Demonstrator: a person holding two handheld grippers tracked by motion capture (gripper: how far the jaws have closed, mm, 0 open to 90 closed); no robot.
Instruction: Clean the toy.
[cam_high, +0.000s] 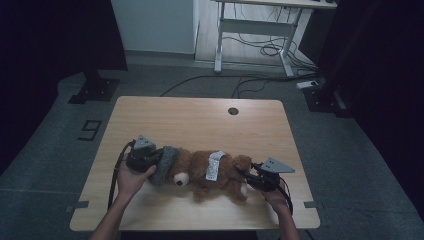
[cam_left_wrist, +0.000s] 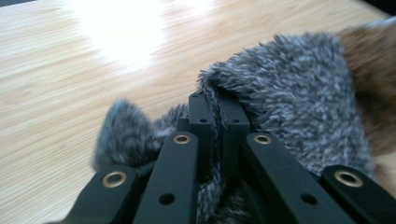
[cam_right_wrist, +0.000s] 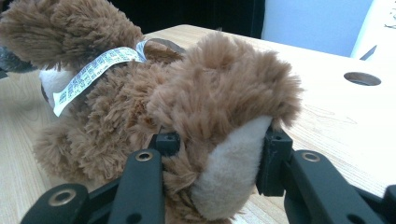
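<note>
A brown teddy bear (cam_high: 215, 174) lies on its back across the wooden table (cam_high: 200, 120), head to the left, a white label (cam_high: 214, 165) over its belly. A grey fuzzy hat (cam_high: 165, 165) sits at the bear's head. My left gripper (cam_high: 150, 159) is shut on the hat's rim; in the left gripper view the grey hat (cam_left_wrist: 289, 88) is pinched between the fingertips (cam_left_wrist: 201, 114), with brown fur at the right edge. My right gripper (cam_high: 252, 176) is shut on the bear's foot (cam_right_wrist: 224, 140), whose cream sole faces the camera, with the label (cam_right_wrist: 93, 70) farther back.
A round cable hole (cam_high: 233, 111) is in the table's far edge. Beyond the table stand a white desk frame (cam_high: 255, 35) with cables on the floor and dark stands at both sides. Bare tabletop lies behind the bear.
</note>
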